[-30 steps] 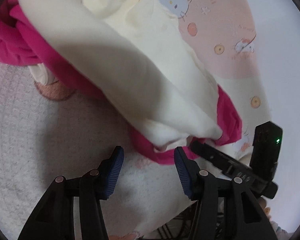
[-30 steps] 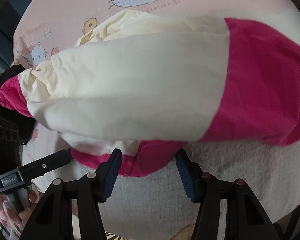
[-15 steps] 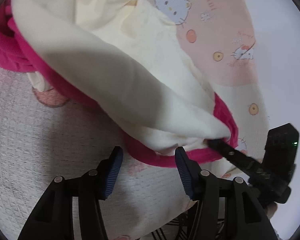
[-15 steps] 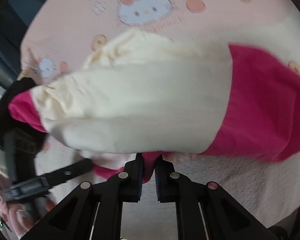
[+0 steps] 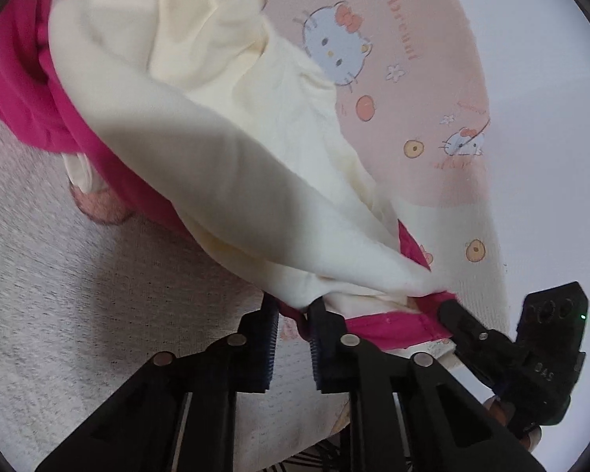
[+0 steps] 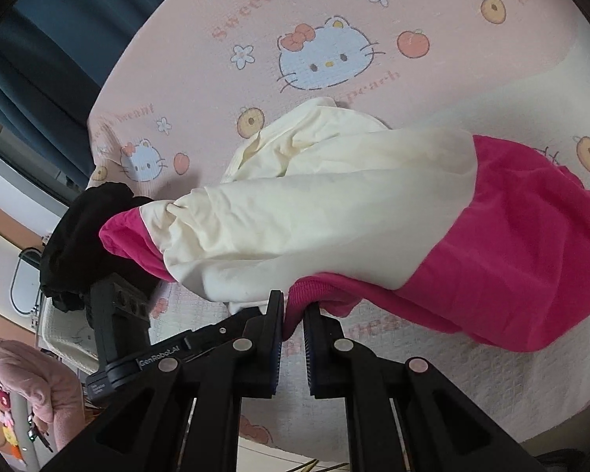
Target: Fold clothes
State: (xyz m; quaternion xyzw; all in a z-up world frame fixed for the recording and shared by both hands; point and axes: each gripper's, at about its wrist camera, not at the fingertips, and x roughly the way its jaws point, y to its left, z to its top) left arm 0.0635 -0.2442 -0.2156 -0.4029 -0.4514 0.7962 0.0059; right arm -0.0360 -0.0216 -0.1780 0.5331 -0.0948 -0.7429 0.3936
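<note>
Near the bottom of the left wrist view, left gripper (image 5: 291, 314) just closed, pinching the pink hem of the pink-and-cream garment (image 5: 224, 165) where cream cloth bunches over it. In the right wrist view, right gripper (image 6: 293, 310) likewise clamped on the ribbed pink hem at lower centre, jaws nearly together with the fabric between them. Two pinches along one edge, probably so the hem can be raised and pulled straight before any fold — a judgement, not something shown.

Further in, garment draped up and away from both grips, cream part on top, pink beneath and to the side, part lifted and the rest resting on the cartoon-cat bedspread (image 6: 334, 31).

Left view alone: right gripper's fingers entering from lower right, gripping the same hem just beside the left one, a fingertip showing beneath its body, and a pale wall (image 5: 539, 78) beyond the bed edge. Right view alone: a heap of black cloth (image 6: 86, 236) at middle left, dark blue curtain (image 6: 59, 51) upper left, and a pink-sleeved arm (image 6: 39, 385) in the lower left corner.
</note>
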